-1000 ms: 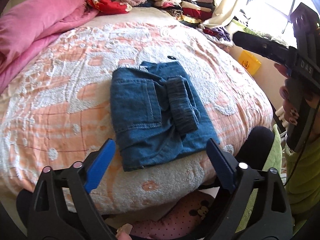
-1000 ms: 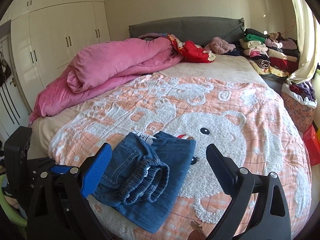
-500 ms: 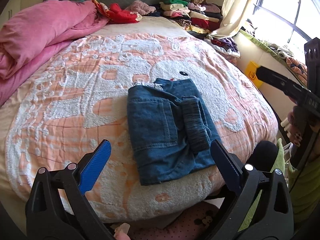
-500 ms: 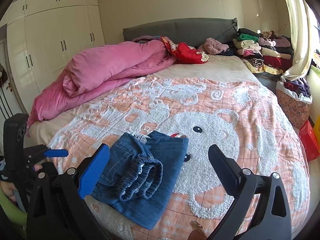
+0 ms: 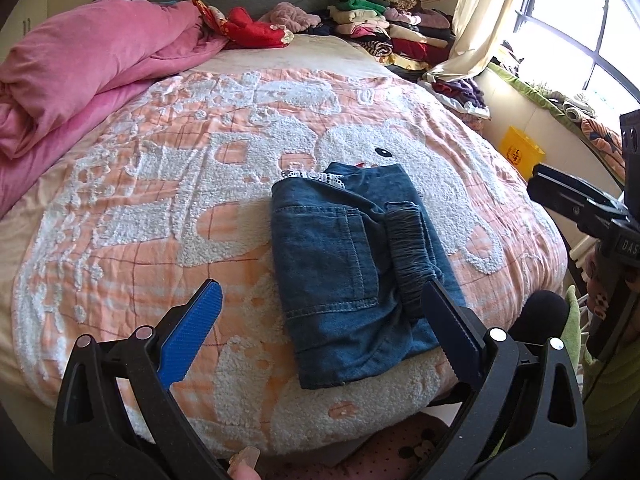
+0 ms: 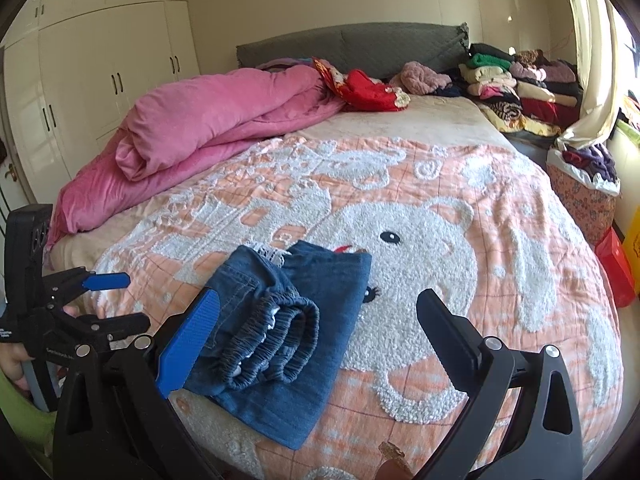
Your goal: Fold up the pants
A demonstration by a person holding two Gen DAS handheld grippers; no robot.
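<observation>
The blue denim pants [image 5: 348,272] lie folded into a compact rectangle on the peach and white bedspread [image 5: 160,216], near the bed's front edge, elastic waistband on top. They also show in the right wrist view [image 6: 288,328]. My left gripper [image 5: 320,328] is open and empty, held back above the bed's front edge, apart from the pants. My right gripper [image 6: 316,332] is open and empty, held back from the pants at their right side. It also shows at the right edge of the left wrist view [image 5: 580,204].
A pink duvet [image 6: 208,128] is bunched along the bed's far left. Red clothes [image 6: 364,88] and stacks of folded clothes [image 6: 520,80] lie by the grey headboard. A laundry basket [image 6: 584,196] and a yellow box [image 5: 520,152] stand beside the bed on the right. White wardrobes [image 6: 100,80] line the left wall.
Both grippers have drawn back and upward from the folded pants, so more of the bed shows. The pants have not moved. Both grippers stay open.
</observation>
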